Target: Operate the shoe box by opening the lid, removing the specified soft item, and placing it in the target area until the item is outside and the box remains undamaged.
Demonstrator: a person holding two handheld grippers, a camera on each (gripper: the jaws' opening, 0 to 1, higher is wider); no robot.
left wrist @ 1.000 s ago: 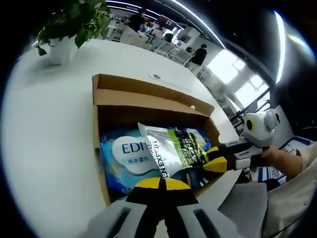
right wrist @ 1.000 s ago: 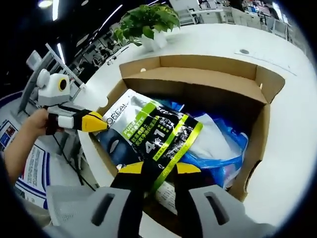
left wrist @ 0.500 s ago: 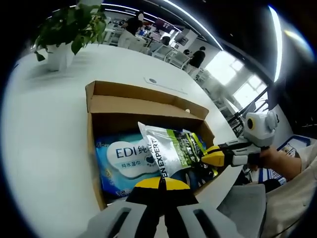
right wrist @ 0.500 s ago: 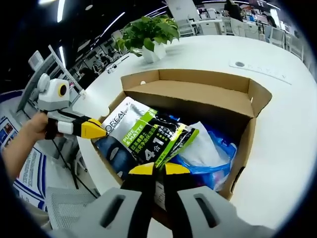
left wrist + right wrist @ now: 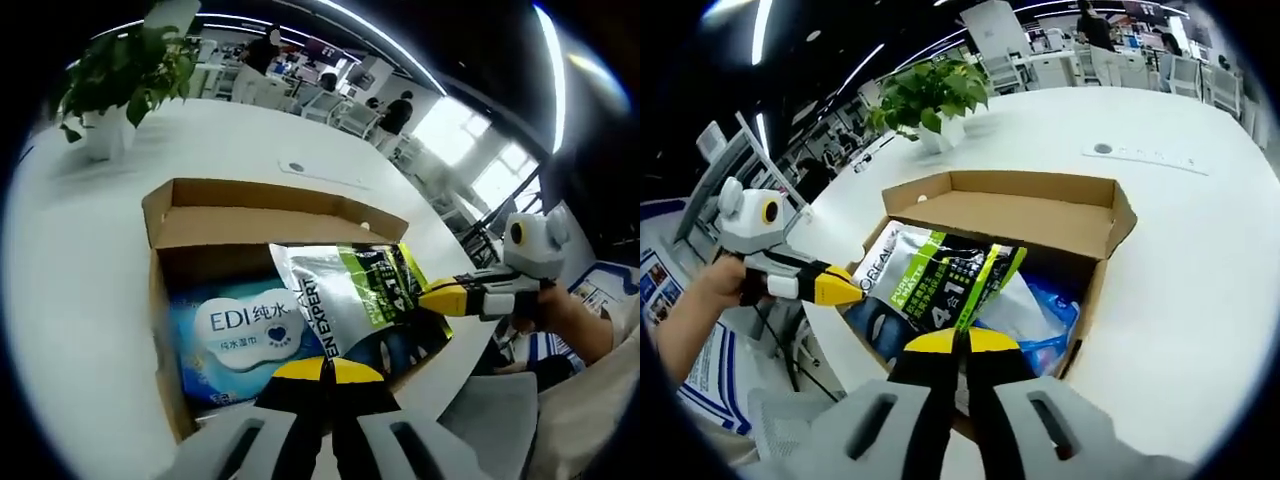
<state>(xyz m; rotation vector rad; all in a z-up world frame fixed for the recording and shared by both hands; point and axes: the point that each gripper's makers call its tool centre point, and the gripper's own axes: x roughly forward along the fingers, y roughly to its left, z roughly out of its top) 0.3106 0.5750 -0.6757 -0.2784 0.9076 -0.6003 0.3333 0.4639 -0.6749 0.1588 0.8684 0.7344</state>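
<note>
Two grippers, left gripper and right gripper, jaws clamped on the silver pouch, lift it above the open shoe box on the counter.

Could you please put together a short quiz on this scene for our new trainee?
1. True or false: the shoe box is closed.
2. What lies in the box under the silver-and-green pouch?
A. a blue wipes pack
B. a pair of shoes
C. a folded towel
3. How many grippers appear shut on the pouch?

Key
1. False: it stands open.
2. A
3. Two: the left gripper at one edge and the right gripper at another.
</note>
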